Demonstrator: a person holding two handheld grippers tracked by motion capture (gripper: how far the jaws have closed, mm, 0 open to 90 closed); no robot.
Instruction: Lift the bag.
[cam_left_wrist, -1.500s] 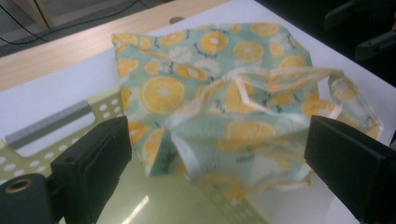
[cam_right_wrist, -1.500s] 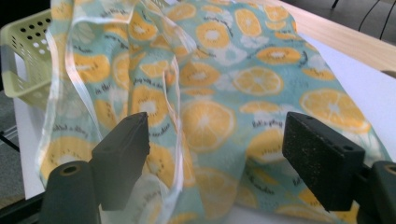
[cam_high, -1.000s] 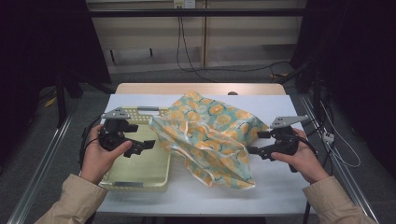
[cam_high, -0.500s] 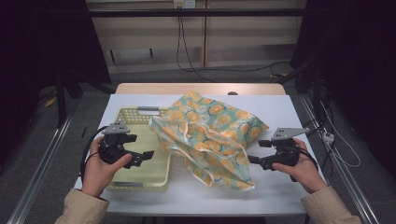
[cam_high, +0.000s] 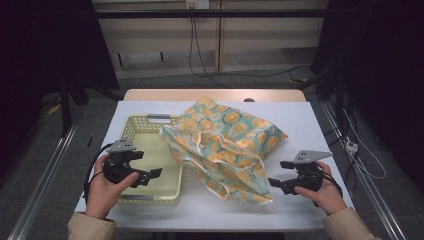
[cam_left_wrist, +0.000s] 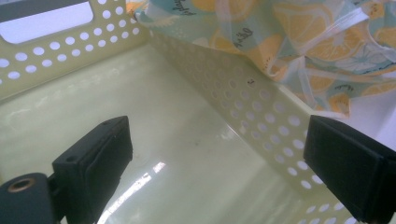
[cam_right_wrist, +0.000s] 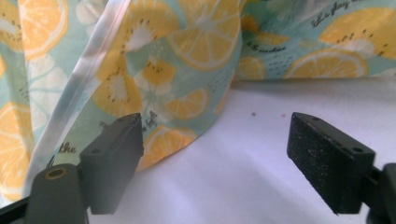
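both tongs are spread and hold nothing. the right tongs (cam_high: 276, 183) hover low over the bench (cam_high: 320, 125), pointing at the near corner of the lemon-print cloth (cam_high: 225, 145), which lies just in front of them. the left tongs (cam_high: 150, 175) hang over the yellow basket (cam_high: 131, 127), the cloth beyond its right wall. the cloth runs diagonally from the basket rim toward the right hand, so the right tongs look nearer.

A citrus-print cloth (cam_high: 225, 145) is being left draped over the right wall of the pale yellow basket (cam_high: 150, 172) — the left gripper (cam_high: 150, 175) is being held open above the basket, the right gripper (cam_high: 277, 180) open beside the cloth.
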